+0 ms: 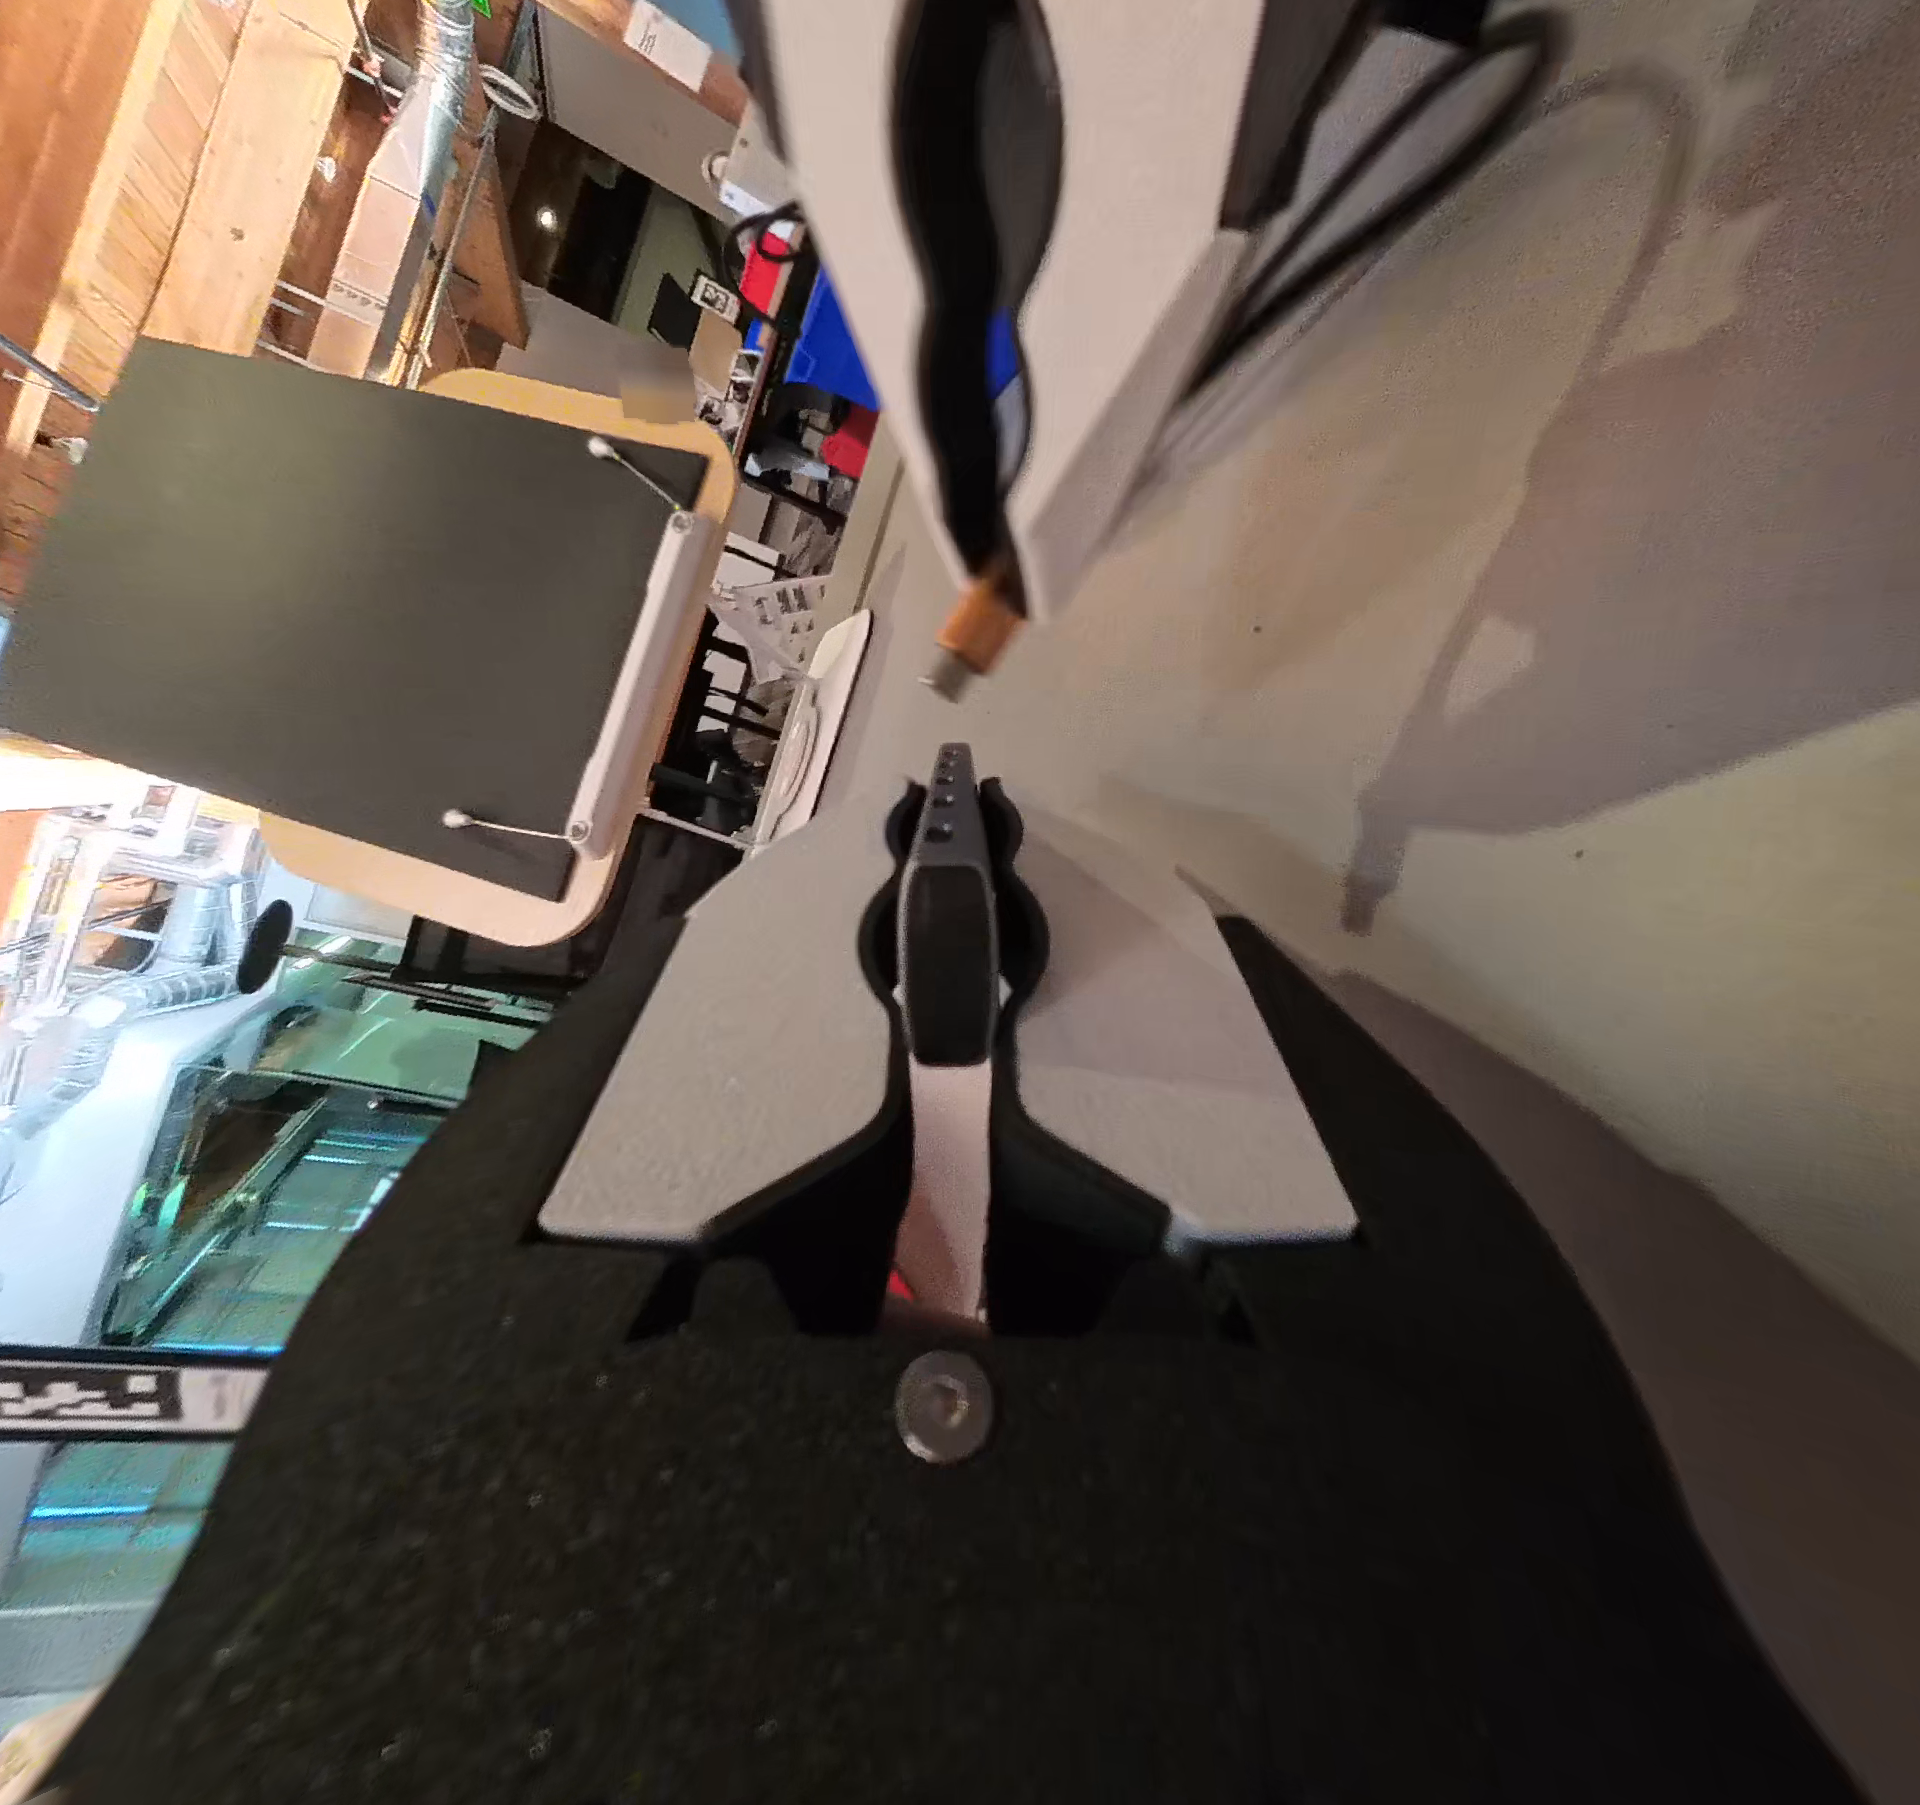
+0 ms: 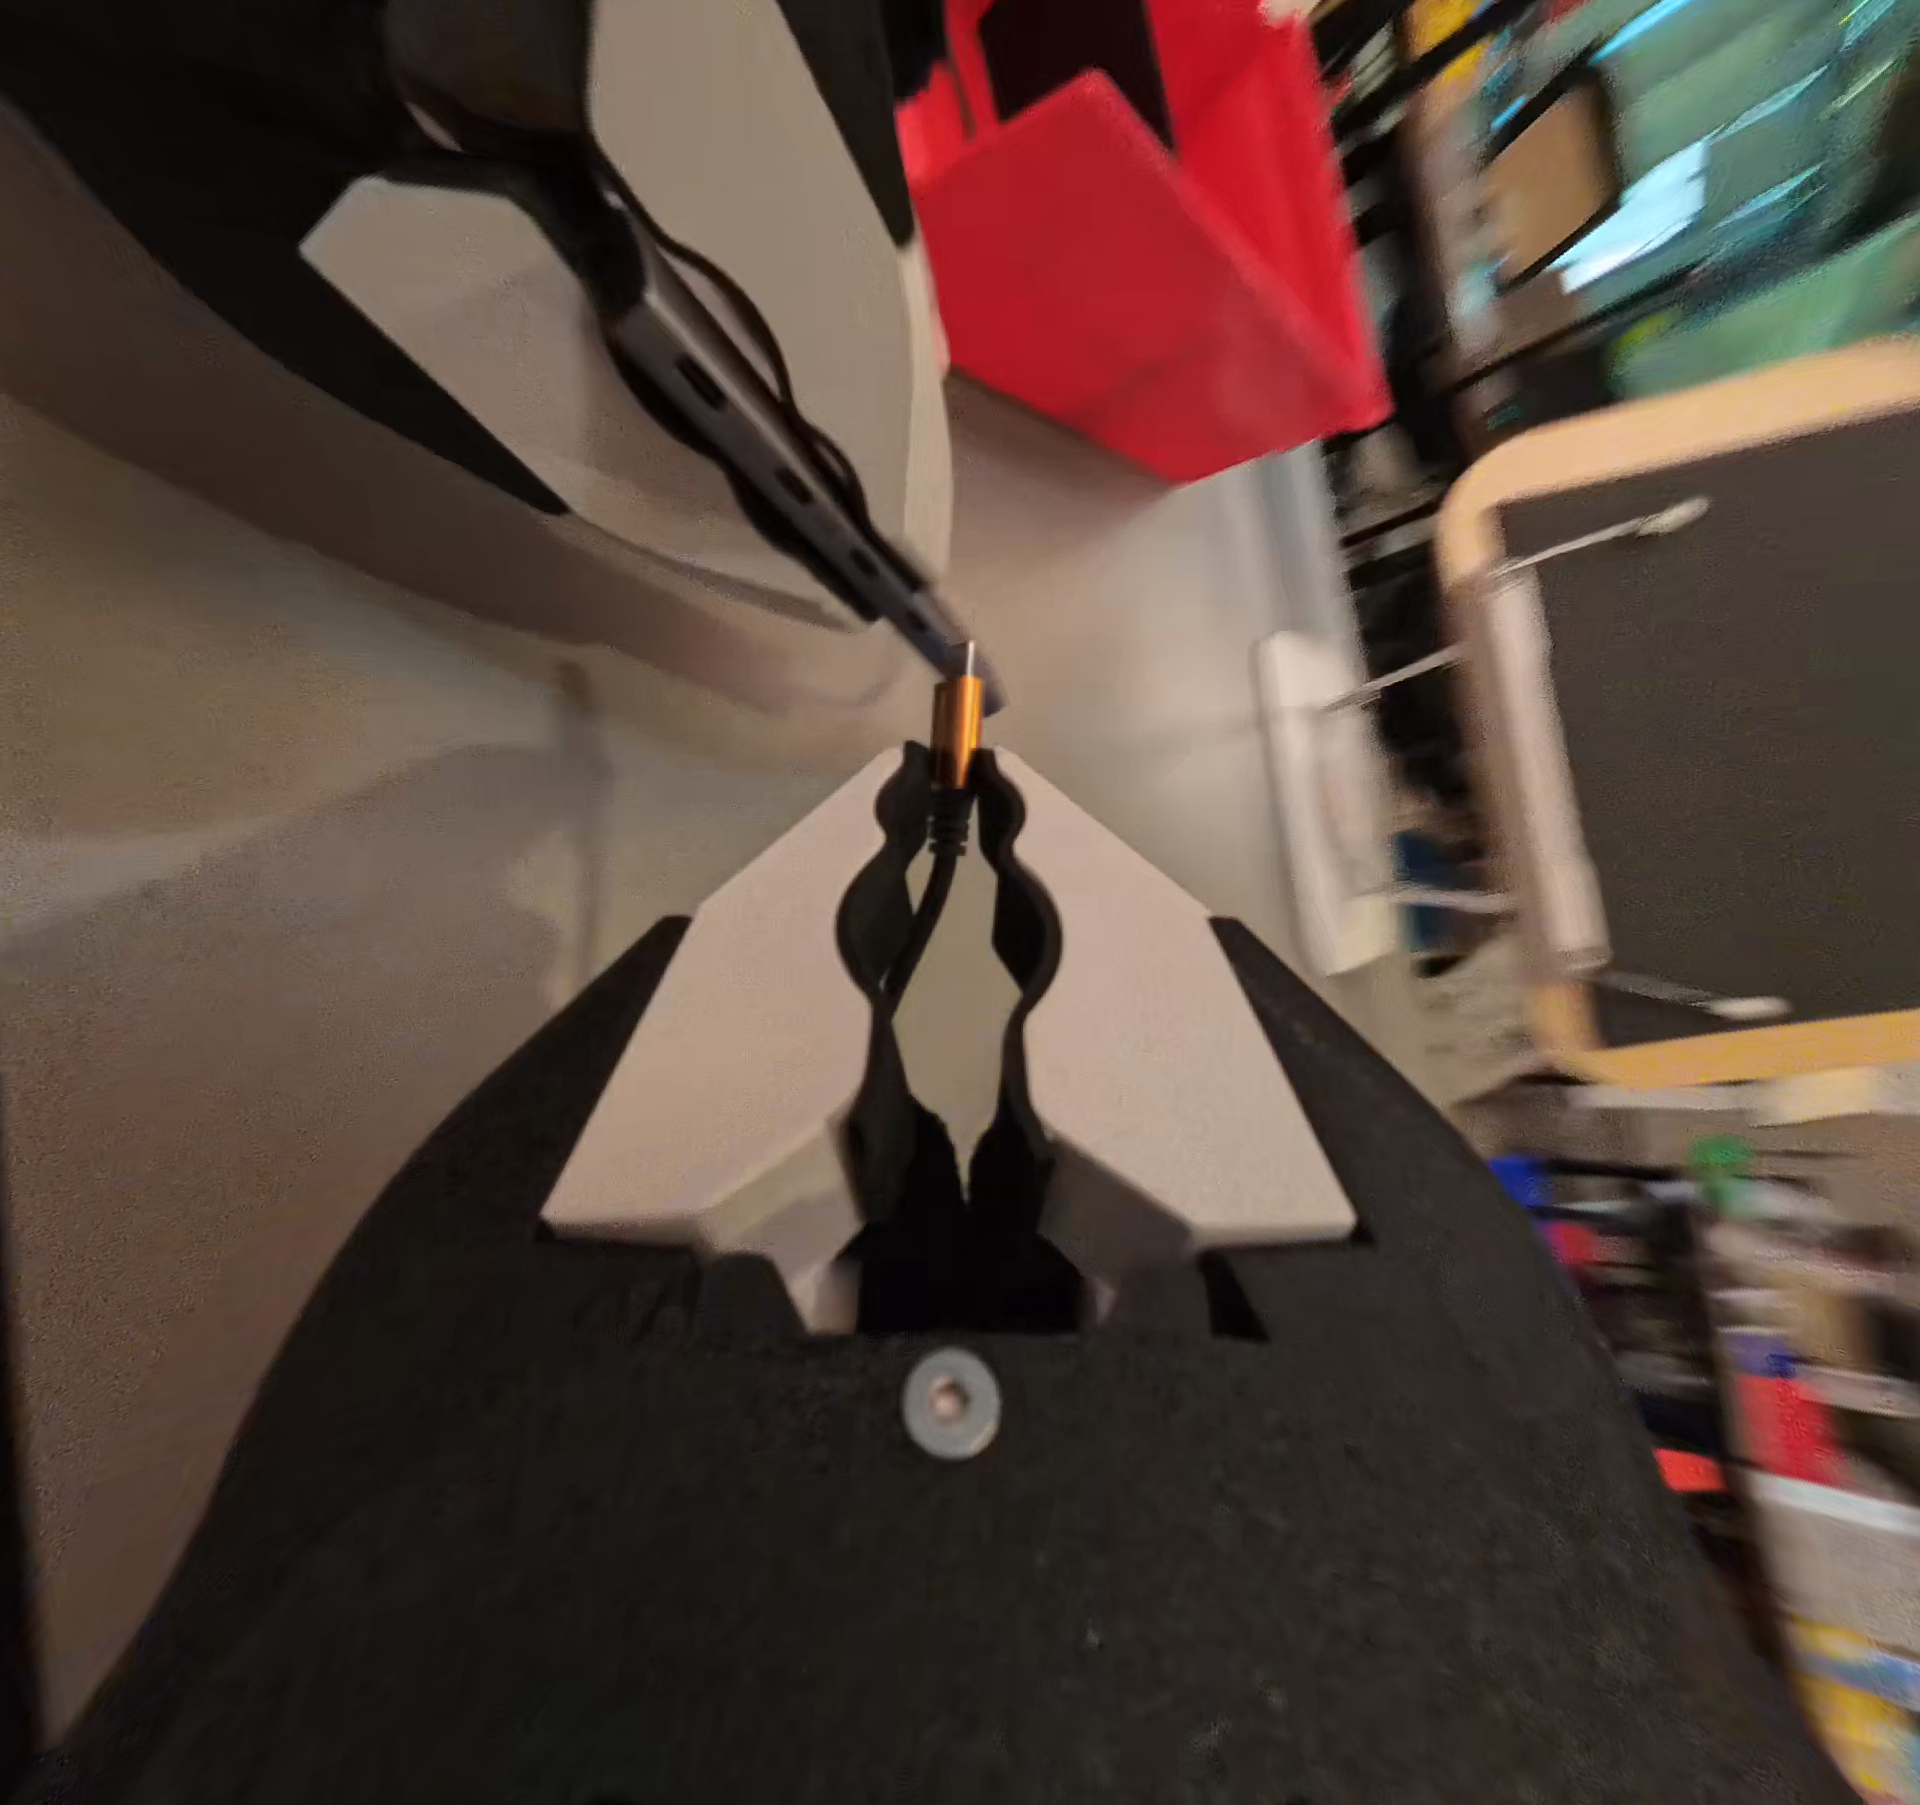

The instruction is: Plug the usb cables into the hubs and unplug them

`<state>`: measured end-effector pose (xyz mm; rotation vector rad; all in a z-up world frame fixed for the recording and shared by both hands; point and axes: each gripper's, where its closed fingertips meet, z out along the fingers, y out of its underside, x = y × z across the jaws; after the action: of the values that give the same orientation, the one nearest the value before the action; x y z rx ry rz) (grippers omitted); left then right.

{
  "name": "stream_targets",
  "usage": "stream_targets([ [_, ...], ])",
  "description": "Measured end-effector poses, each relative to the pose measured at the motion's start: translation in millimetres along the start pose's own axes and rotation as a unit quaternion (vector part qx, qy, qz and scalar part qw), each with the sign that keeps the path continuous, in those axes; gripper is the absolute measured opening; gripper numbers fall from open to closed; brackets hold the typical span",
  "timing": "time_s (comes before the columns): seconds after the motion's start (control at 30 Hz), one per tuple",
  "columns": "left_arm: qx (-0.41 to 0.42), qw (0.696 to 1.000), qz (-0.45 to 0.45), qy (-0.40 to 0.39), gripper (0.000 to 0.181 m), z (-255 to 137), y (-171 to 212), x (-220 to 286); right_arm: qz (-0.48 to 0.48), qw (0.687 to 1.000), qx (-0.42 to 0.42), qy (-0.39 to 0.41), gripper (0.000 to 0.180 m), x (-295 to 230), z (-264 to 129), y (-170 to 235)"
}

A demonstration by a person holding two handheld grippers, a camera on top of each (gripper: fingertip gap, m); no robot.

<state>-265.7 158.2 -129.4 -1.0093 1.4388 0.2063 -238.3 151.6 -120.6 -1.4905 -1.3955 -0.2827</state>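
Hub (image 1: 948,908) & orange plug (image 2: 956,739), apart

Bright indoor light, soft shadows, fisheye edges, motion blur

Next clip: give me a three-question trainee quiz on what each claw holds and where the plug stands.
1. True or false: the orange plug is seated in the hub.
2. Which claw holds the hub?
A. left claw
B. right claw
3. Fill in: the cable behind the plug is coloured ____.

Key: 1 false, the plug's metal tip is just short of the hub's end. 2 A. 3 black.
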Motion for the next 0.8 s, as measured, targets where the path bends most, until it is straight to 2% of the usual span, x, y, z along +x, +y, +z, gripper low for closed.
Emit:
stream_targets([
  [0.07,-0.002,1.000,0.001,0.002,0.010,0.6,-1.0,1.0,-0.073,0.996,0.002,0.046,0.007,4.6,-7.1,-8.3],
  [0.2,-0.003,1.000,-0.006,0.009,0.010,1.6,-2.2,2.9,-0.172,0.981,-0.013,0.083,0.007,-1.8,-6.5,-9.0],
  [0.37,-0.003,1.000,-0.015,0.014,0.010,3.1,-5.4,4.2,-0.249,0.962,-0.039,0.108,0.007,-6.5,-1.1,-5.9],
  [0.63,-0.006,0.999,-0.035,0.030,0.010,4.7,-3.5,6.6,-0.326,0.934,-0.041,0.138,0.006,-8.5,-0.5,-7.5],
  [0.8,-0.007,0.999,-0.036,0.036,0.010,4.4,-2.9,7.2,-0.328,0.933,-0.030,0.142,0.006,-10.7,-1.1,-9.9],
])
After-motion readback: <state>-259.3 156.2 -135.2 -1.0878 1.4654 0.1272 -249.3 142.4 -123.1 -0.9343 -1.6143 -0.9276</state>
